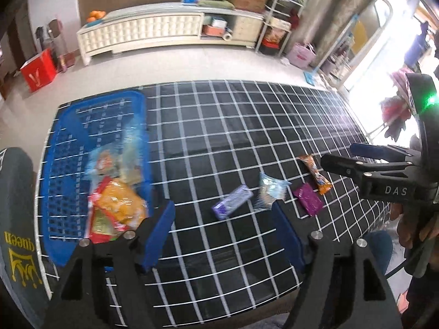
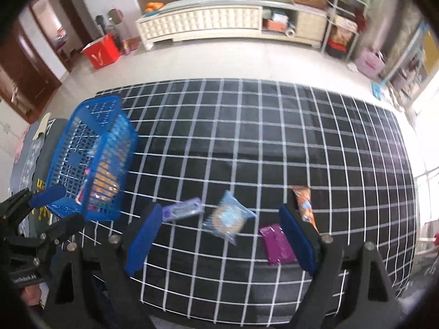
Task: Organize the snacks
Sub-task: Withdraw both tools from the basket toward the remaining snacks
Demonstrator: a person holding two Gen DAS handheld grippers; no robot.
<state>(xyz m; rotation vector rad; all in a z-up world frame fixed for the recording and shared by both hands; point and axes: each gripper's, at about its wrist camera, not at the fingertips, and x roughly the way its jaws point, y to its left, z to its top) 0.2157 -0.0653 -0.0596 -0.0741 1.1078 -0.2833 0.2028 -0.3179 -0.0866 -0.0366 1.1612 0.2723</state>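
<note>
A blue plastic basket (image 1: 65, 142) (image 2: 82, 126) stands at the table's left end and holds several snack packs, among them an orange and red pack (image 1: 118, 208). Loose on the black grid cloth lie a purple box (image 1: 231, 201) (image 2: 182, 209), a clear blue cookie pack (image 1: 270, 190) (image 2: 227, 218), a magenta packet (image 1: 307, 198) (image 2: 275, 244) and an orange bar (image 1: 315, 174) (image 2: 304, 205). My left gripper (image 1: 223, 235) is open and empty, just right of the basket. My right gripper (image 2: 222, 237) is open and empty, low over the cookie pack; it shows in the left wrist view too (image 1: 340, 155).
The table with the black, white-lined cloth (image 2: 274, 137) has bare room across its middle and far side. A grey cushion with yellow print (image 1: 19, 235) sits left of the basket. Beyond the table are a cream cabinet (image 2: 227, 22), a red box (image 2: 101, 52) and shelves.
</note>
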